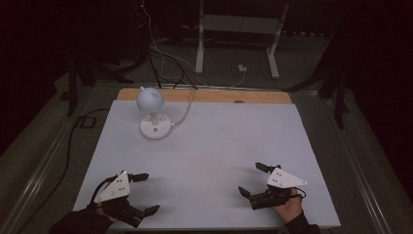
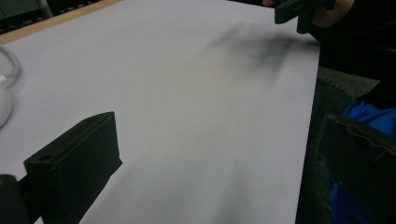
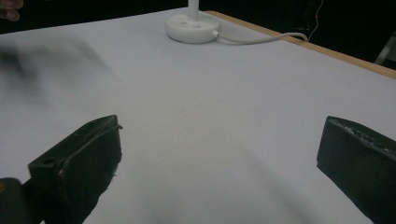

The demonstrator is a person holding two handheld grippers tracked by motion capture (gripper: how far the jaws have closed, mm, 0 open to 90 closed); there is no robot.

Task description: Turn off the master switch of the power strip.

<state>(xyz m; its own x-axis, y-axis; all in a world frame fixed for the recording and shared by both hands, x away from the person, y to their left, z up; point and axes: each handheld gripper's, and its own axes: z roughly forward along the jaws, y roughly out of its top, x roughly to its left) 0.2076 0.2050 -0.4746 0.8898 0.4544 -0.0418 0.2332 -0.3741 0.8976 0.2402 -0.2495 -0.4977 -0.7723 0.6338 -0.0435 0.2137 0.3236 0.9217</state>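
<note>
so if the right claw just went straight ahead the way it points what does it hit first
Probably the lamp. The right claw is open, and its own view looks across bare table to the lamp's round base at the far end. Depth is hard to judge, so it might pass just beside it.

lamp [image 1: 153, 114] | white, round head and disc base | upright | far-left of table, cord trailing back

text: none legible | labels: none | lamp base [image 1: 155, 127]: markings too small

Black grippers [image 1: 144, 192] (grey three-cornered plates), dark sleeves [image 1: 78, 223]
</note>
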